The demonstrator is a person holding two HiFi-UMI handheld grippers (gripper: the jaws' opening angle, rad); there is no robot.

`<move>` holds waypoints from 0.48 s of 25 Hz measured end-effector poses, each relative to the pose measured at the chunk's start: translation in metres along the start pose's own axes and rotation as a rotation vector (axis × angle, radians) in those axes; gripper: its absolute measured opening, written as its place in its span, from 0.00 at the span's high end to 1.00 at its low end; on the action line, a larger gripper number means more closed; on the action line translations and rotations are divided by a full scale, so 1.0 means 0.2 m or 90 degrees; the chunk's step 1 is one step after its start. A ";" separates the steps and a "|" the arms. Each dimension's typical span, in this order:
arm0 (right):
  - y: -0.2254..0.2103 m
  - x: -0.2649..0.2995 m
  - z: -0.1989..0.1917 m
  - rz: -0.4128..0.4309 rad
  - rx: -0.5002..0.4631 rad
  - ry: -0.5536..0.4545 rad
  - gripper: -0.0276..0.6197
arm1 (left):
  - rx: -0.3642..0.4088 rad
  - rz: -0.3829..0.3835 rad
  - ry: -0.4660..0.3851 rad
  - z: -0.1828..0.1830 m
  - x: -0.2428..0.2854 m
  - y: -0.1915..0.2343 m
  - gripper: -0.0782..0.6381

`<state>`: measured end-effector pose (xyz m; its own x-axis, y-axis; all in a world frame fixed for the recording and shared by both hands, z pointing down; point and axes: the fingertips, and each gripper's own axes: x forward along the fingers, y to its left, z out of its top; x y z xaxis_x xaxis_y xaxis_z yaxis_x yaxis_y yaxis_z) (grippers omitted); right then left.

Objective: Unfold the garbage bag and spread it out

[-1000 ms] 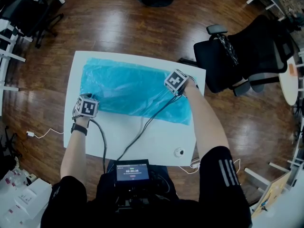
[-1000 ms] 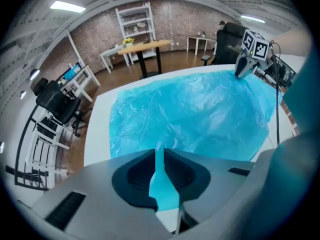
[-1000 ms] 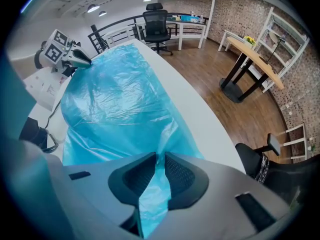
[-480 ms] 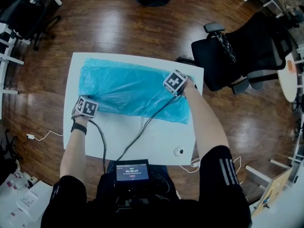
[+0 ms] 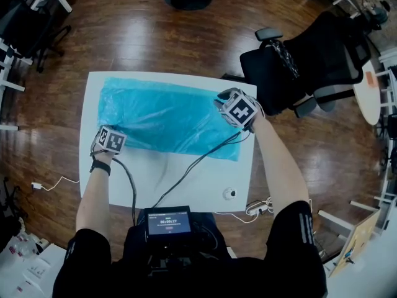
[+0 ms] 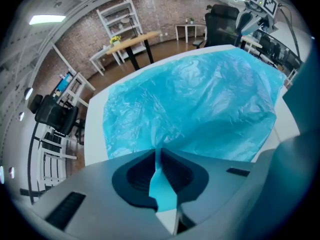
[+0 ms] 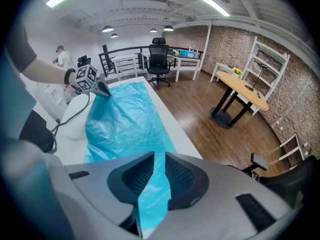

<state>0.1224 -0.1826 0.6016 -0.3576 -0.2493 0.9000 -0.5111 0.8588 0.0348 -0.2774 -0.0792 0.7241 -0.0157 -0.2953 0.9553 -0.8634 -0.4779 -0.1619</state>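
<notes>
- A blue garbage bag (image 5: 164,113) lies spread along the far half of the white counter (image 5: 186,179).
- The left gripper (image 5: 110,138) sits at the bag's near-left edge; its jaws have just been closing on the film.
- The right gripper (image 5: 239,112) is at the bag's right end with film between its jaws, which have just been opening.
- Black cables (image 5: 186,169) cross the counter's bare near half.
- A small round object (image 5: 231,194) sits near the near-right corner.
- A black office chair (image 5: 298,61) stands beyond on the wooden floor (image 5: 149,23).

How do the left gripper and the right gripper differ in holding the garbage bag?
The left gripper pinches the garbage bag low at its left edge, jaws just closed further. The right gripper holds the right end lifted, jaws wider, just opened further. Both have bag film between the jaws.
</notes>
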 end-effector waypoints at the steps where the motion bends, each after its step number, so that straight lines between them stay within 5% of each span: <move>1: 0.02 -0.06 0.01 -0.004 -0.005 -0.007 0.81 | 0.001 0.000 0.000 0.00 0.00 0.00 0.85; 5: 0.14 -0.23 -0.02 -0.008 0.010 -0.036 0.81 | 0.007 0.000 -0.002 0.01 0.01 0.00 0.86; 12: 0.40 -0.16 -0.33 -0.002 0.144 -0.024 0.81 | 0.024 0.006 -0.006 0.02 0.01 0.01 0.86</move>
<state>0.1449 -0.0767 0.6034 -0.3824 -0.2717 0.8831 -0.6727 0.7371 -0.0646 -0.2765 -0.0843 0.7253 -0.0188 -0.3080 0.9512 -0.8432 -0.5063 -0.1806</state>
